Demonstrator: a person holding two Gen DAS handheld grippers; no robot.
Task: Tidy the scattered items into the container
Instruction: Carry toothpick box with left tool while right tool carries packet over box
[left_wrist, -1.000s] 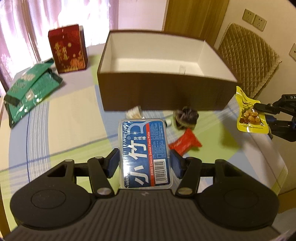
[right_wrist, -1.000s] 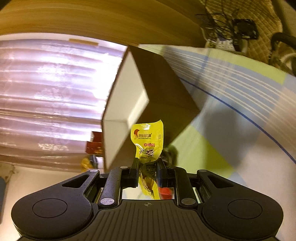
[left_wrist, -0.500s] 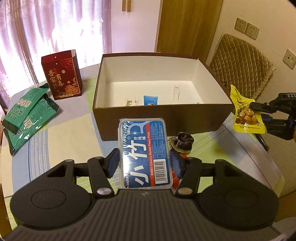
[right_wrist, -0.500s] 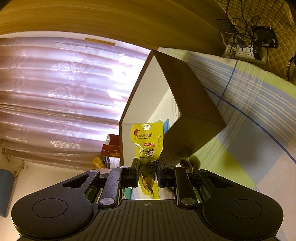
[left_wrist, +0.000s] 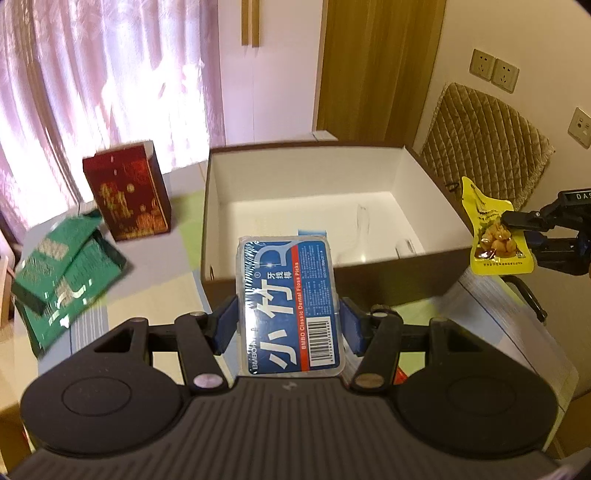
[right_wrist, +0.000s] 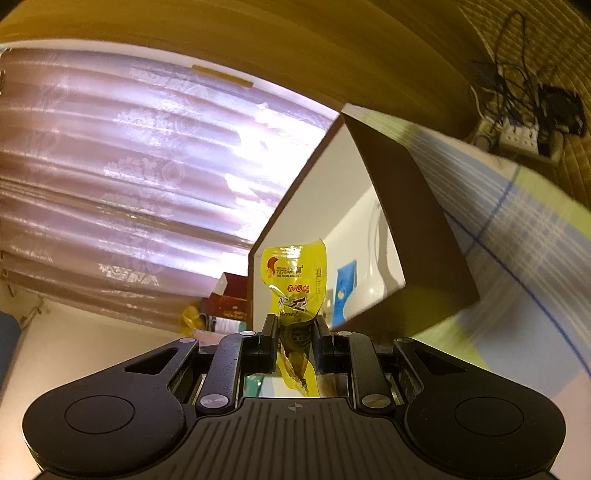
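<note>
My left gripper (left_wrist: 288, 325) is shut on a blue floss pick box (left_wrist: 290, 306) and holds it raised in front of the near wall of the open brown box (left_wrist: 399, 284). The box has a white inside, with a blue packet (left_wrist: 312, 232) and clear plastic pieces (left_wrist: 360, 221) on its floor. My right gripper (right_wrist: 295, 328) is shut on a yellow snack packet (right_wrist: 295, 280), held up beside the box's right end; it shows in the left wrist view (left_wrist: 517, 221) with the packet (left_wrist: 495, 236). The box also shows in the right wrist view (right_wrist: 417, 229).
A red gift box (left_wrist: 125, 195) stands left of the brown box. Green packets (left_wrist: 62, 273) lie at the table's left edge. A quilted chair back (left_wrist: 484, 140) is behind the box on the right. A power strip with cables (right_wrist: 517, 129) lies on the floor.
My left gripper has risen with the floss box, so the inside of the brown box now shows and the small items on the table have dropped from sight. My right gripper has lifted the packet higher.
</note>
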